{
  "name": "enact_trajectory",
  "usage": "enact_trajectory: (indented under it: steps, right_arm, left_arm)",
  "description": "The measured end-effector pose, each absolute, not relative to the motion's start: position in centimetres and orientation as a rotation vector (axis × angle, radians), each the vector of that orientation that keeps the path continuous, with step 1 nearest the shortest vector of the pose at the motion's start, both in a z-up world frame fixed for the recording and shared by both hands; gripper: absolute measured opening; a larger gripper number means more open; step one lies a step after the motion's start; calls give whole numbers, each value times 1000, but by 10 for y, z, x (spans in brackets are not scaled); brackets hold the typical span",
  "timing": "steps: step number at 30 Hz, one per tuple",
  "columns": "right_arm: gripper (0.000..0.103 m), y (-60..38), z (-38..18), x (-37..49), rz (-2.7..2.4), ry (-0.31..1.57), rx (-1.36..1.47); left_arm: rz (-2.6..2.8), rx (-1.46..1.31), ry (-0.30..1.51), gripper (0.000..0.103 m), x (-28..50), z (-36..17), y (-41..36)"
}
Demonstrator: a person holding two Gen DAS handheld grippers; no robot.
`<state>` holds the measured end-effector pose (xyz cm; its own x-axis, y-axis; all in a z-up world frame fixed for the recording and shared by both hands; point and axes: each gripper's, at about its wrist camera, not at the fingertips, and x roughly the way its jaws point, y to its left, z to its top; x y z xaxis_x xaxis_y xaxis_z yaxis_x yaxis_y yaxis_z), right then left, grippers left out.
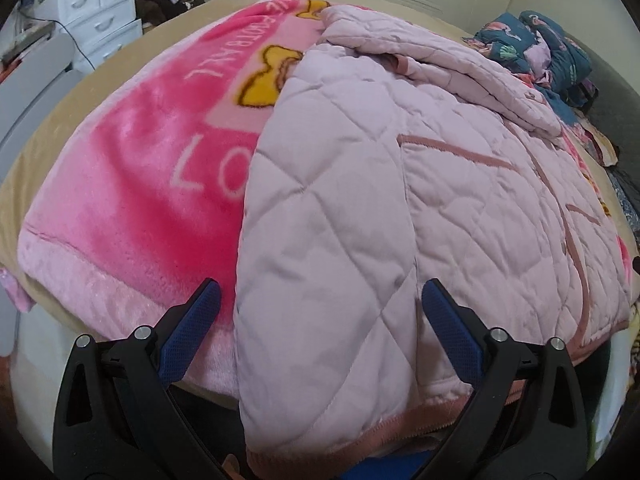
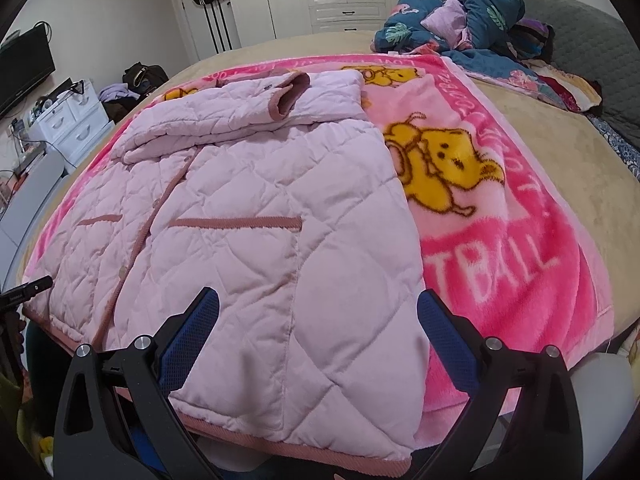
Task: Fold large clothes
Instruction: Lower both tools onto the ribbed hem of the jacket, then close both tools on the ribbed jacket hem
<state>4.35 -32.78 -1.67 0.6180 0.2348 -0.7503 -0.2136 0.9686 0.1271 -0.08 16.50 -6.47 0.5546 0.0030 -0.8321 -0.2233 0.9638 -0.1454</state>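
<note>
The jacket [image 2: 240, 200] lies flat on the blanket [image 2: 500, 240] mid-frame, sleeves already folded in; the hem-to-collar fold is left. The left hand-held gripper [image 1: 320, 308] and right hand-held gripper [image 2: 318, 312] stand apart over its hem, gripping nothing.

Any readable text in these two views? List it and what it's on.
"TBALL": pink blanket, right wrist view, start hidden under the quilted jacket.
"FOOTBALL": same blanket, upside down in the left wrist view.
"LO": blanket, left wrist view, rest covered by the jacket.
Border lettering along the blanket's edges: too distorted to read.
</note>
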Motion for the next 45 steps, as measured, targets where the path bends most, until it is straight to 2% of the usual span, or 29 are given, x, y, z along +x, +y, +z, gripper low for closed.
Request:
enact_trajectory:
  steps: [2,3,6,9,19,21,24,27,28,29,34,35,36,37,39,42,45]
  right_arm:
    - [99,-331,-20,41,256,880,25]
    - [99,-333,-22,40,255,887,23]
    - [99,-338,-28,35,260,911,21]
    - [99,-345,-36,29,270,942,34]
    - [96,-361,-66,13,332,1050,101]
    - [83,-360,-72,10,365,1075,112]
    - [76,-362,-78,9,397,1081,152]
    - [54,-364,-77,7,420,1066,173]
    - [41,-365,-73,6,433,1053,172]
    - [35,-366,-67,4,450,1032,179]
    - [22,-365,-41,1,503,949,198]
    - [21,-364,-34,1,514,924,209]
    - [20,-364,-28,1,523,901,216]
    - [20,-362,-22,1,532,876,216]
    - [19,-358,-14,4,539,849,211]
    - [18,-353,-2,11,546,816,212]
    - [17,-353,11,15,550,765,211]
  left_arm:
    - [130,-245,971,77,-3,-65,163]
    - [118,-252,967,66,-4,-64,162]
    - [90,-258,965,51,-5,-64,156]
    - [79,-263,959,42,-3,-62,154]
    - [58,-258,961,40,-3,-62,155]
    - [55,-253,964,41,-5,-62,156]
    - [50,-263,972,46,-8,-64,158]
    - [39,-288,984,51,-12,-68,162]
    - [32,-302,987,52,-14,-69,163]
    - [26,-312,989,54,-16,-70,164]
    - [3,-288,1010,57,-20,-69,156]
    - [5,-276,1012,54,-21,-69,154]
    - [7,-267,1010,43,-21,-69,153]
    - [3,-272,1011,39,-21,-68,153]
    - [4,-272,1010,23,-20,-64,151]
    - [-3,-229,973,13,-19,-49,144]
    - [-24,-230,910,10,-15,-26,143]
